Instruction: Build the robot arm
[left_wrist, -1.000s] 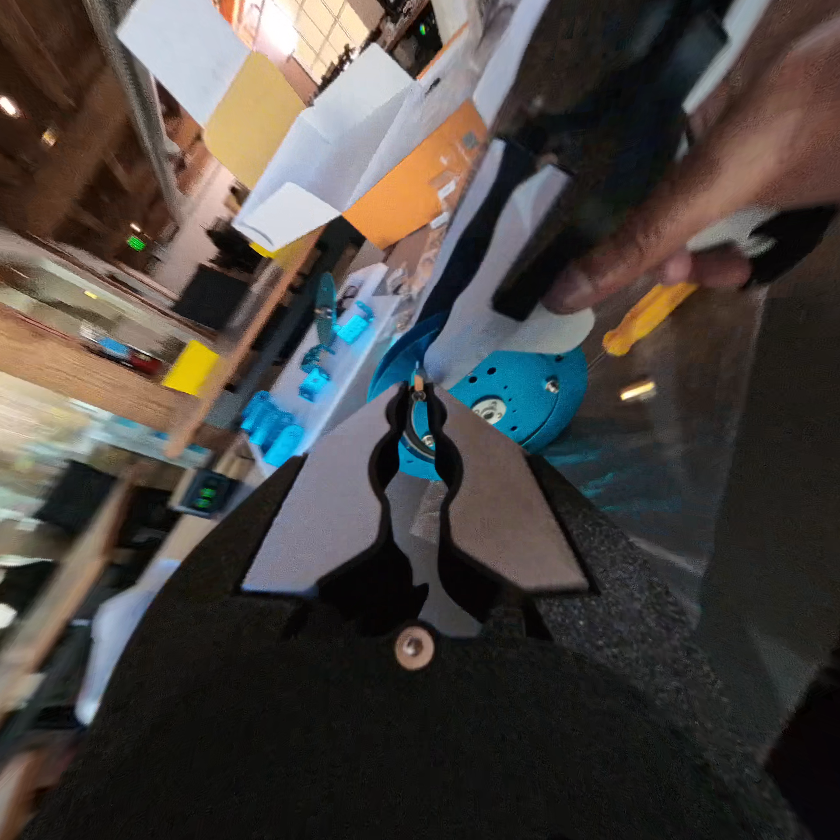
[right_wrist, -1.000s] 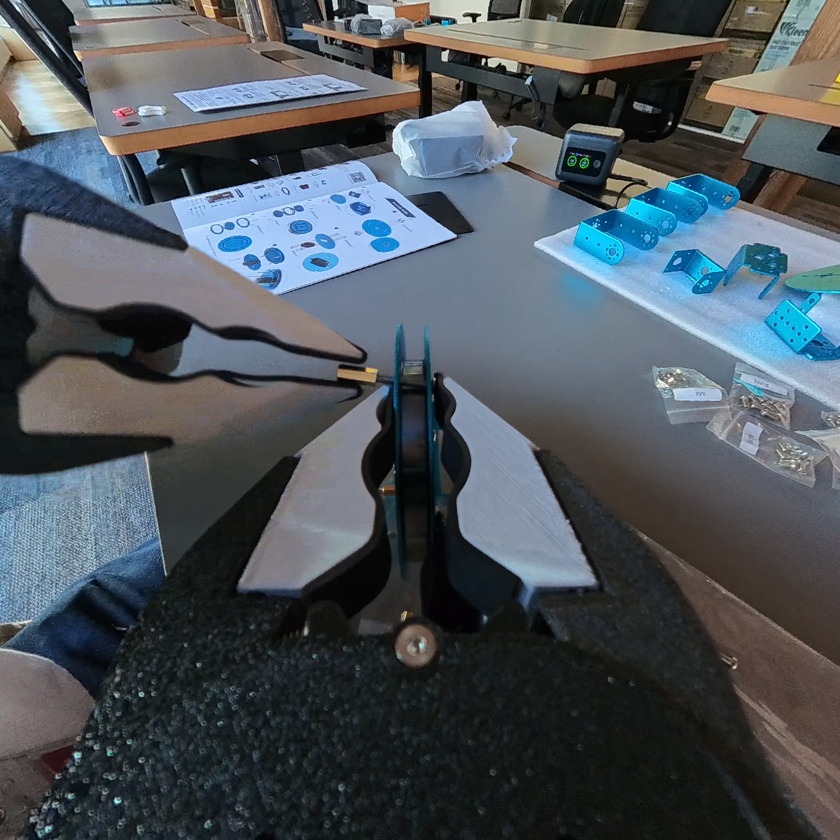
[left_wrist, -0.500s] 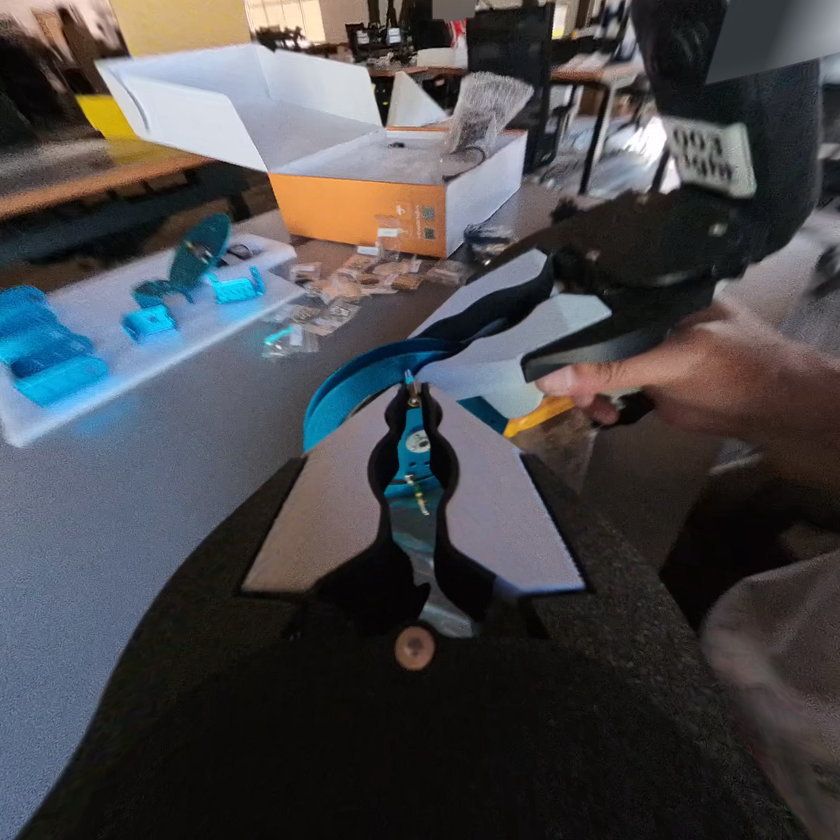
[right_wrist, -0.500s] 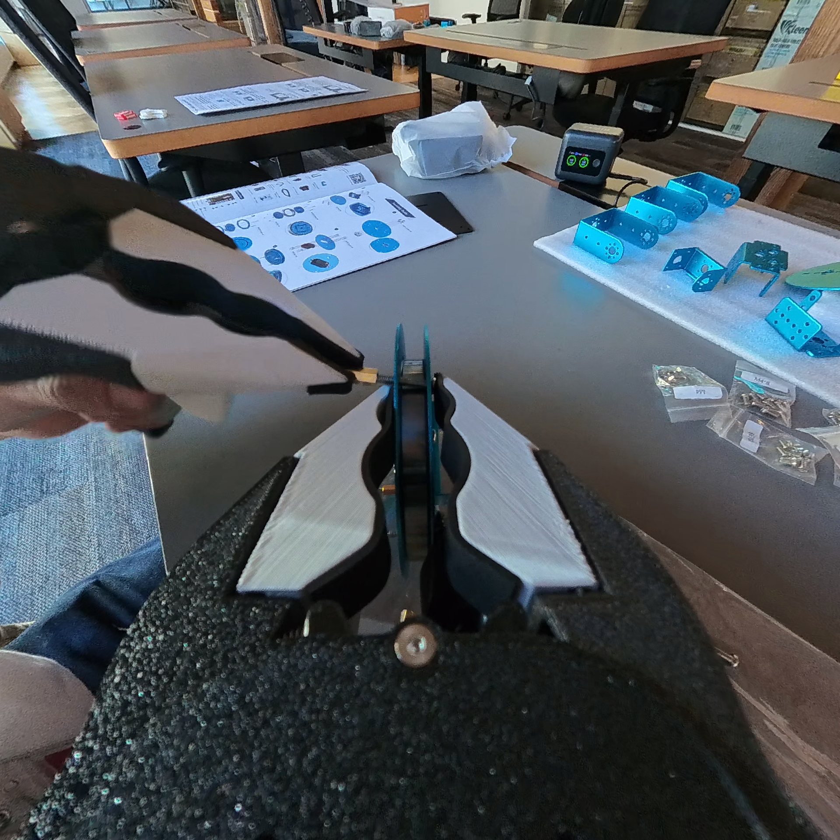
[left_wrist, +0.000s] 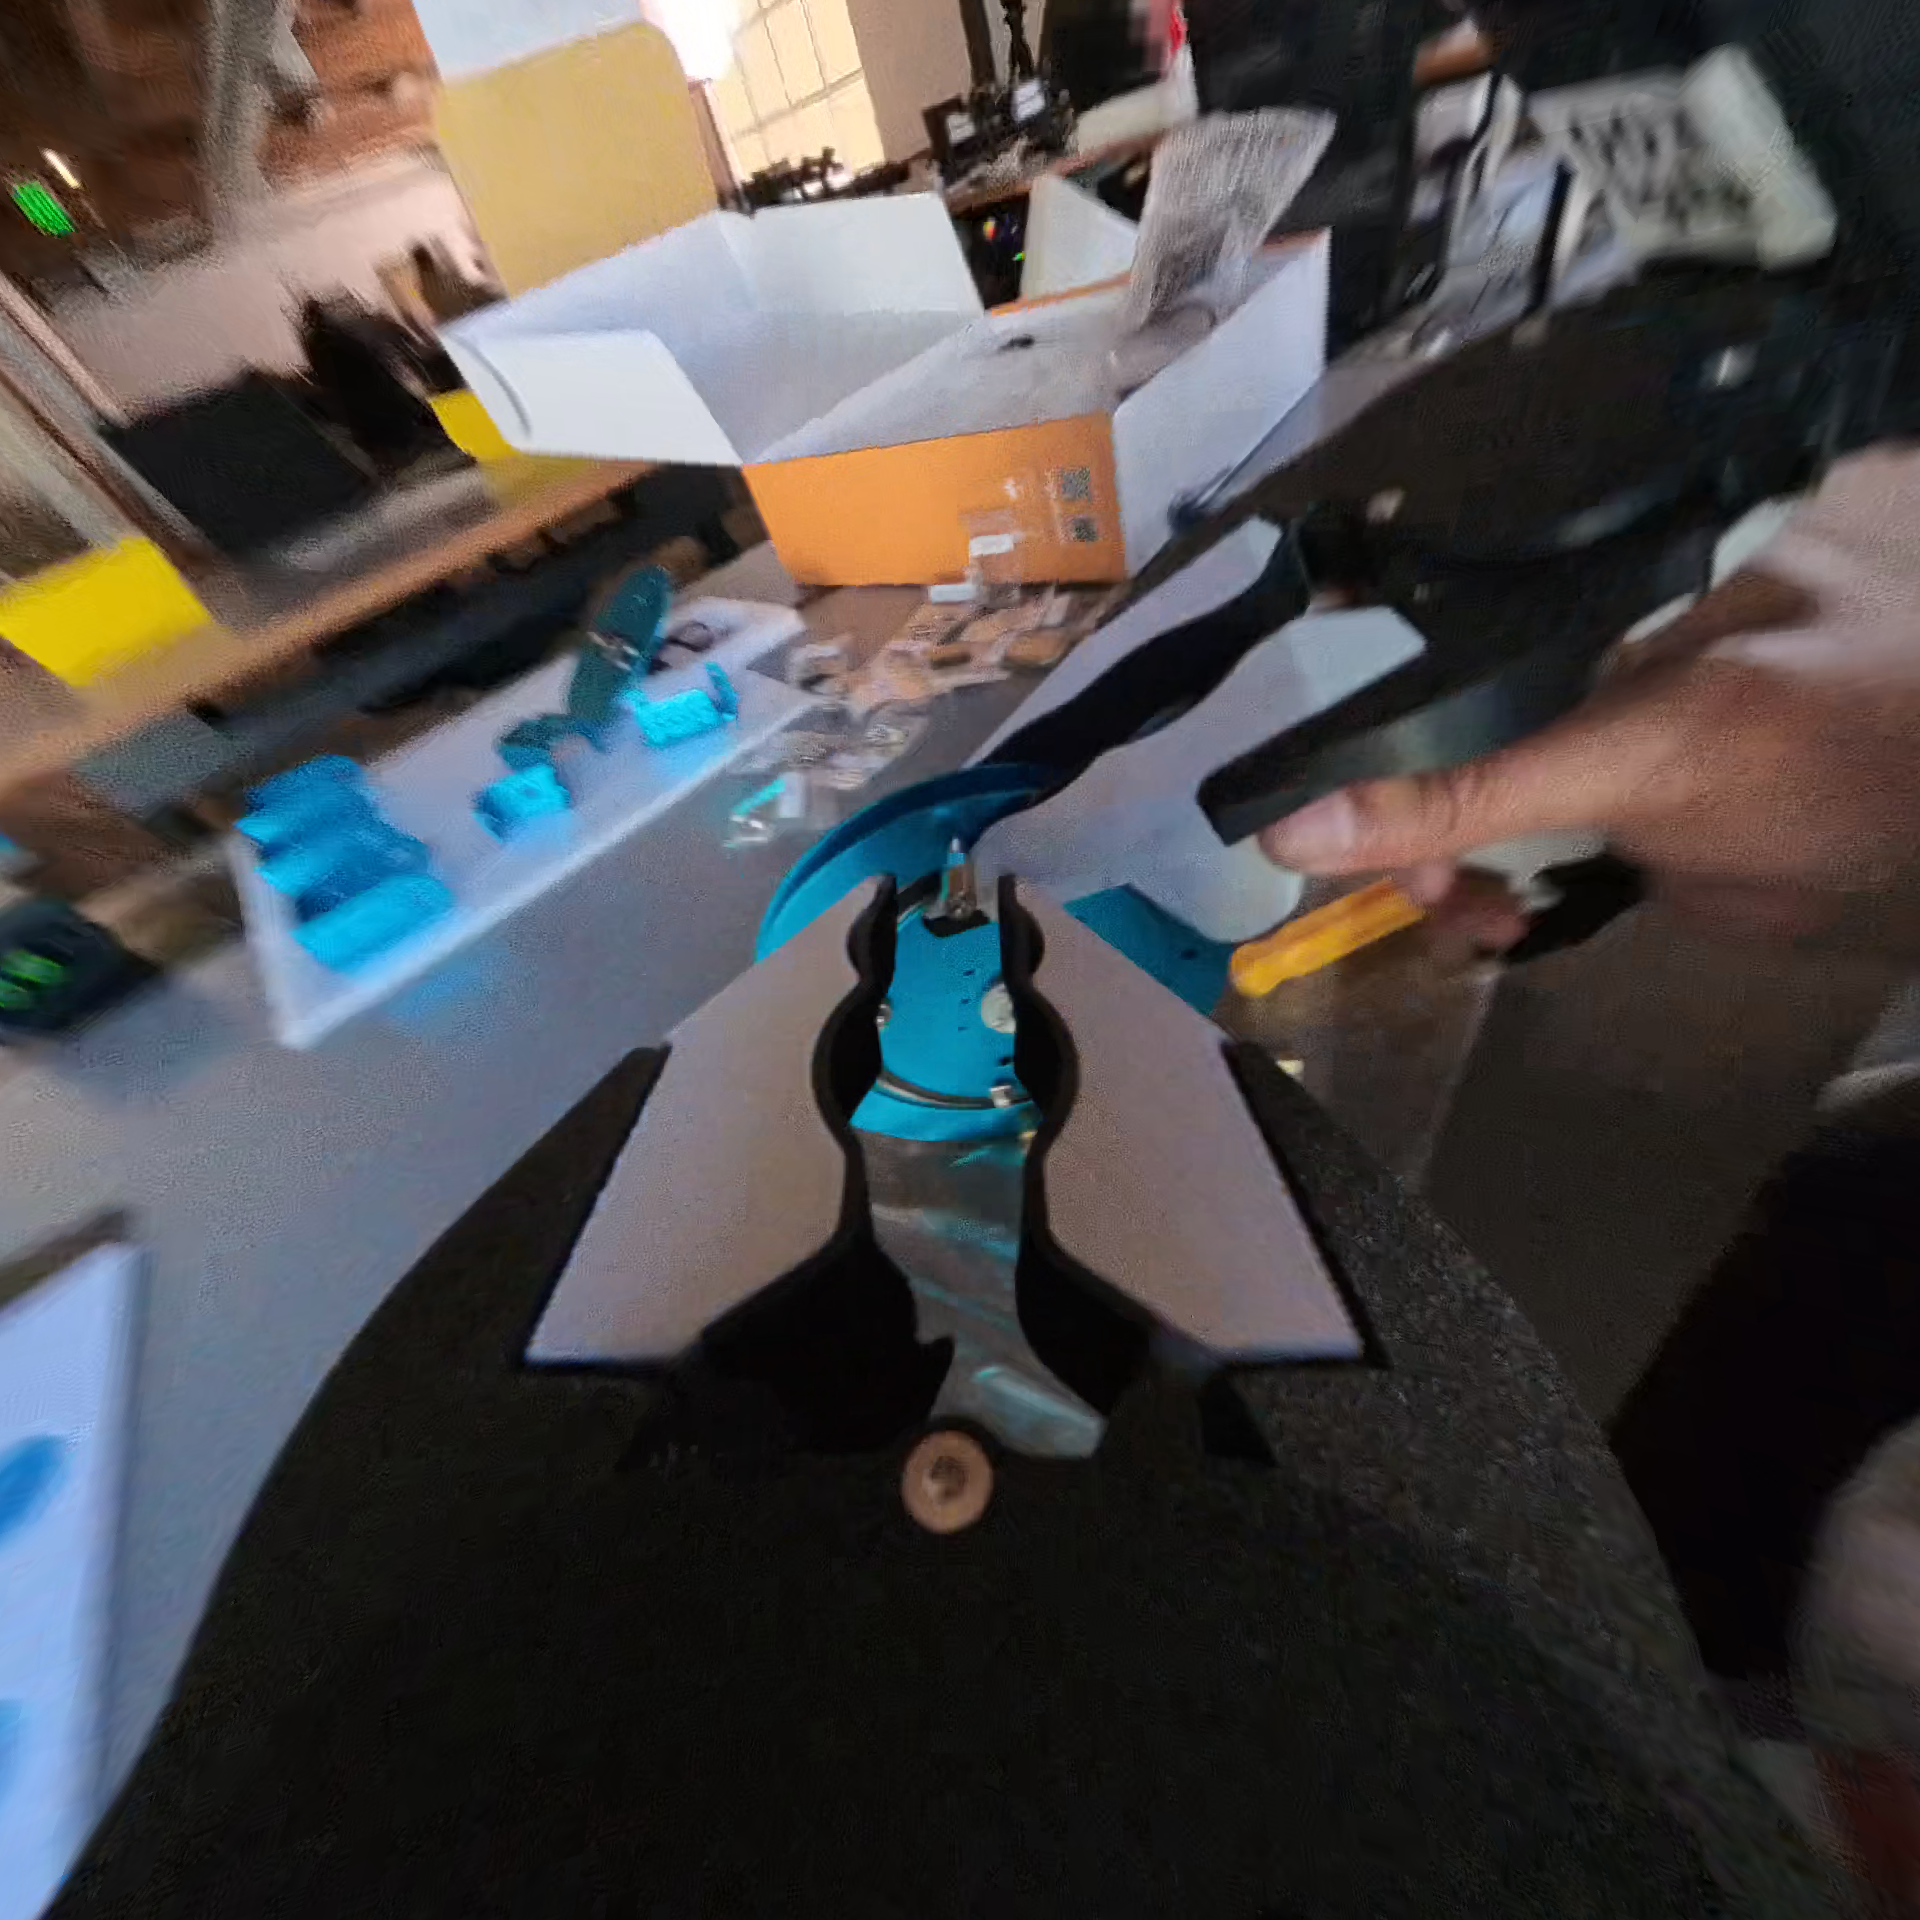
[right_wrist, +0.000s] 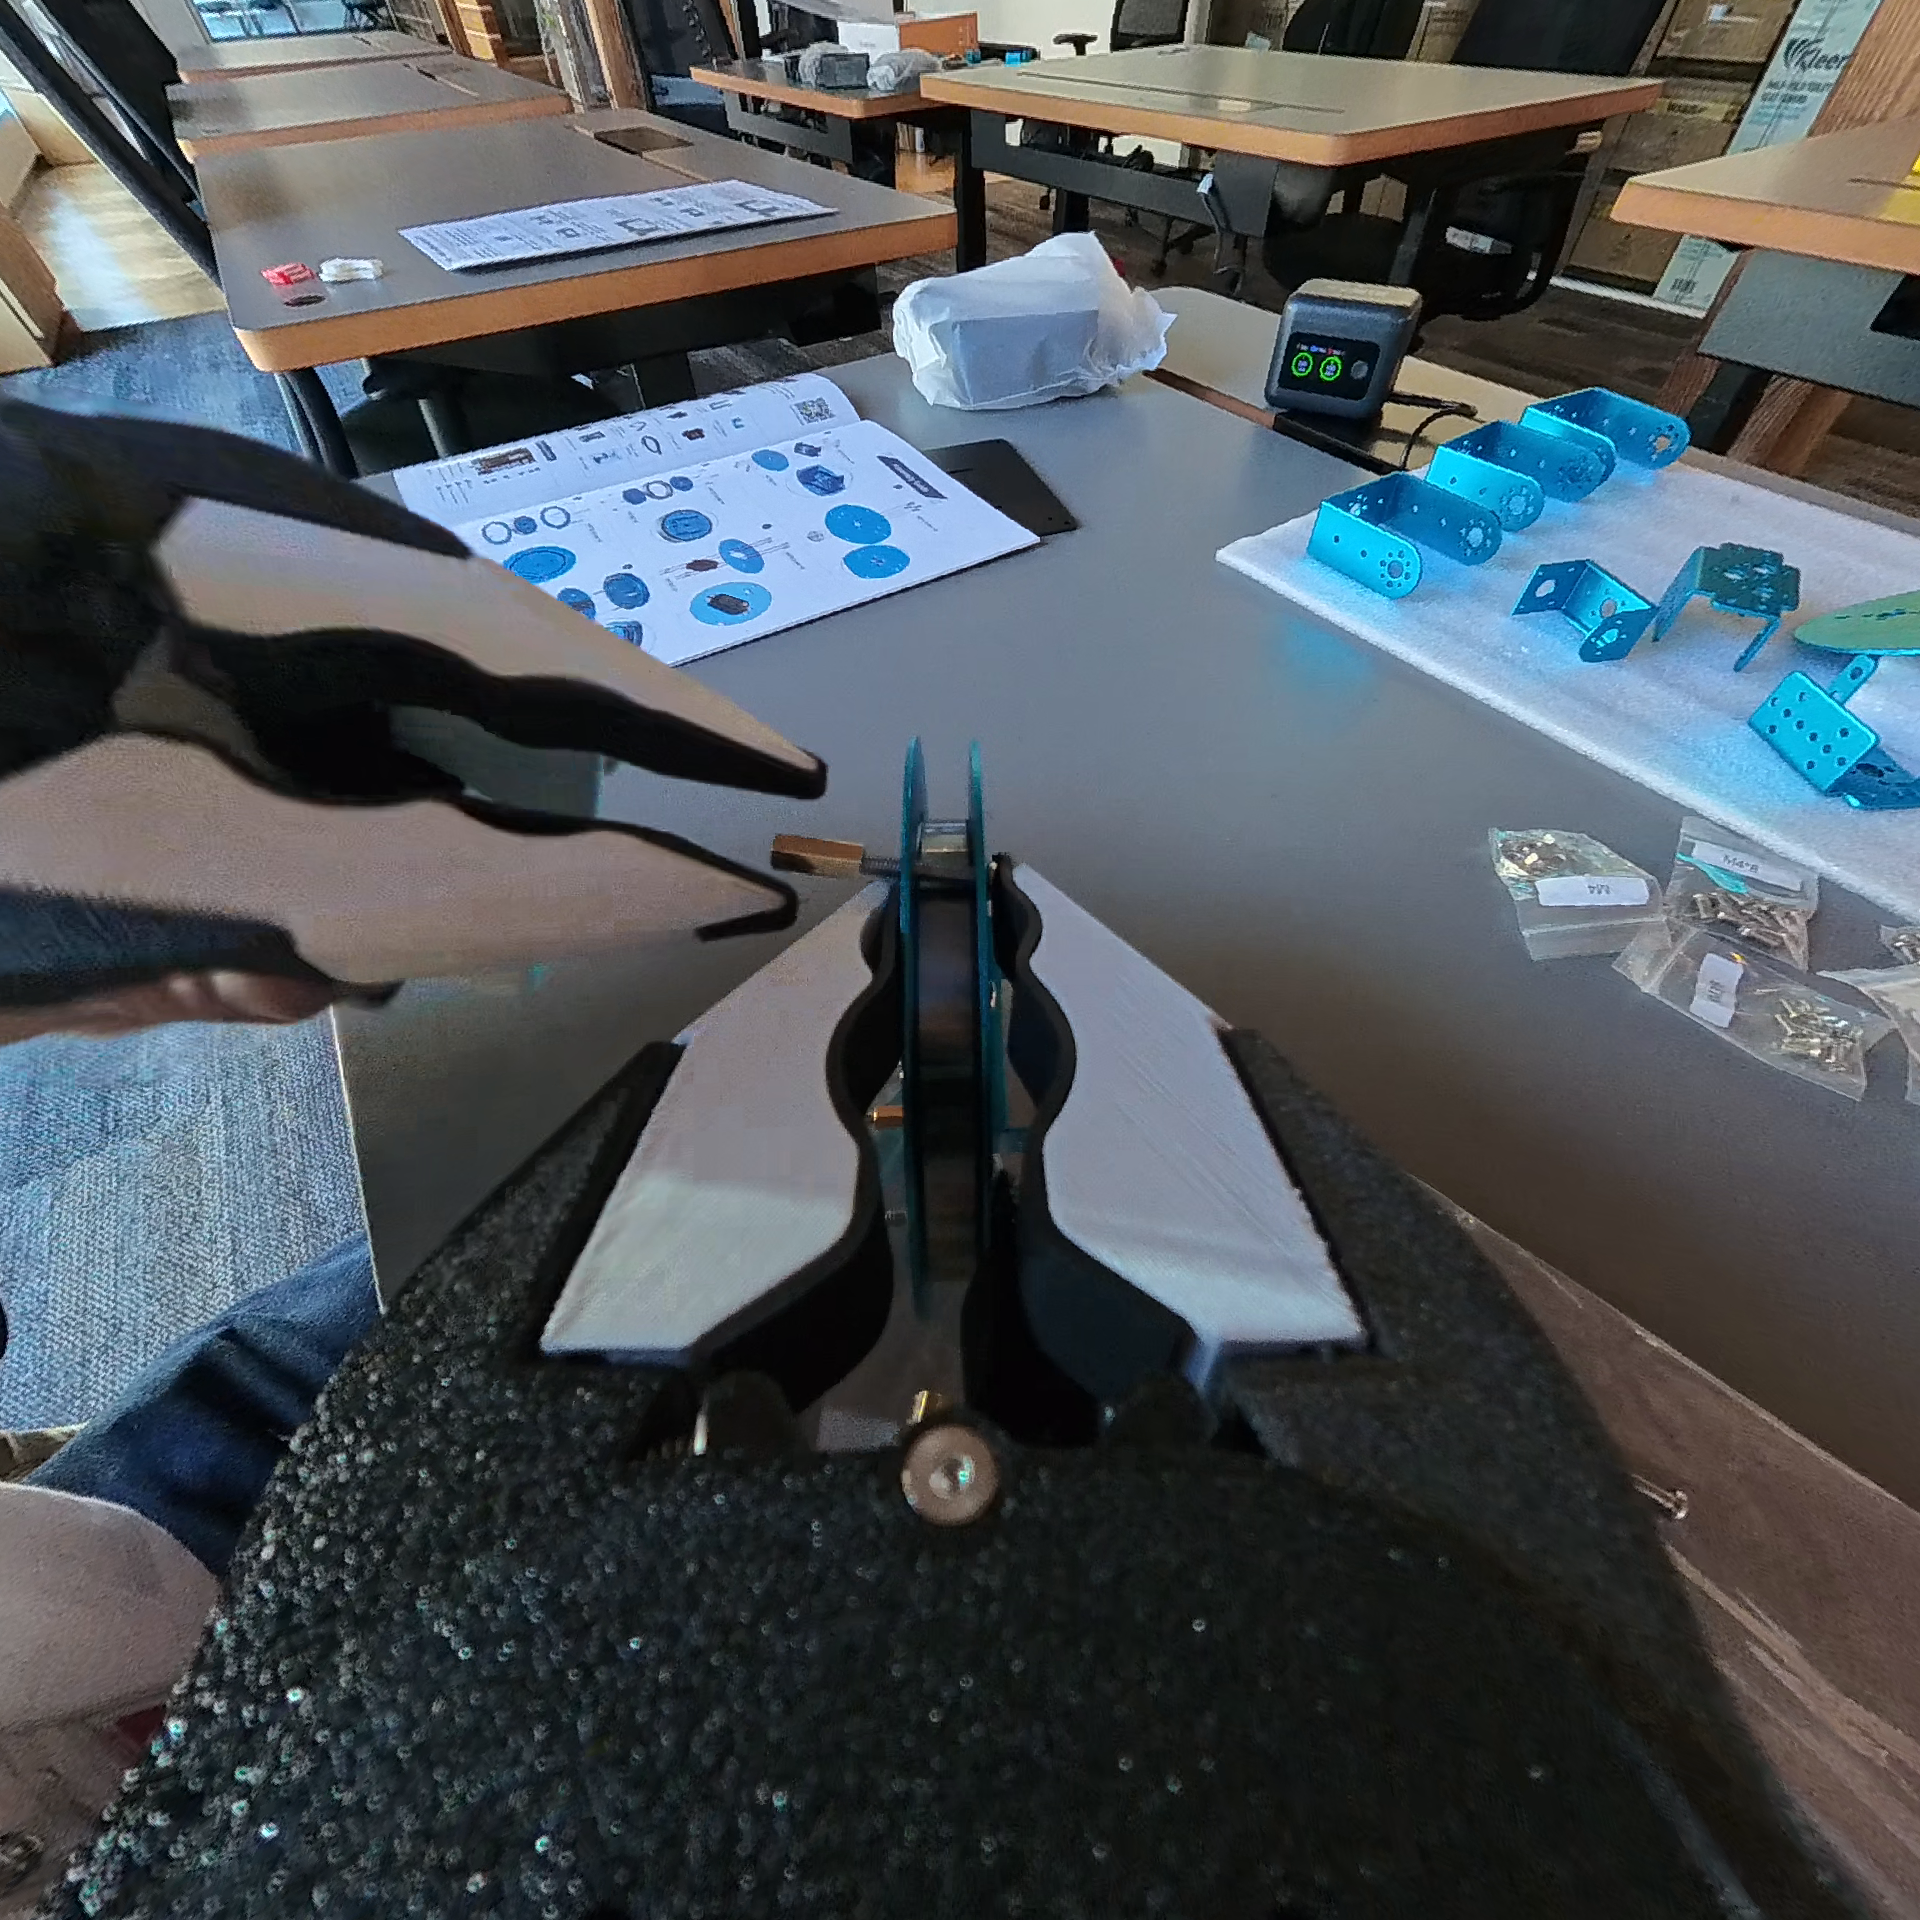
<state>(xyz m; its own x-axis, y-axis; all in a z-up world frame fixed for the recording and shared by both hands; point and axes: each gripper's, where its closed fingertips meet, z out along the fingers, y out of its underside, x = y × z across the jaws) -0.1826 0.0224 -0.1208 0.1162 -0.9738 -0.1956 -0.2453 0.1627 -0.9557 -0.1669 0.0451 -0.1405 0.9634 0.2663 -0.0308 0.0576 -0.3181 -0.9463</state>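
Booklet (right_wrist: 717, 520) lies left of the foam sheet (right_wrist: 1621, 665) bearing brackets (right_wrist: 1403, 530).

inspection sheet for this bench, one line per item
surface: grey table, a white foam sheet at right.
job's things: blue double-disc assembly; brass standoff sticking out of its left face.
clutter: blue brackets, screw bags, open manual, orange box, yellow-handled screwdriver.
grippers: right gripper shut on the assembly; left gripper open about the standoff.
cables: one behind the small grey device.
surroundings: other desks, carpet.
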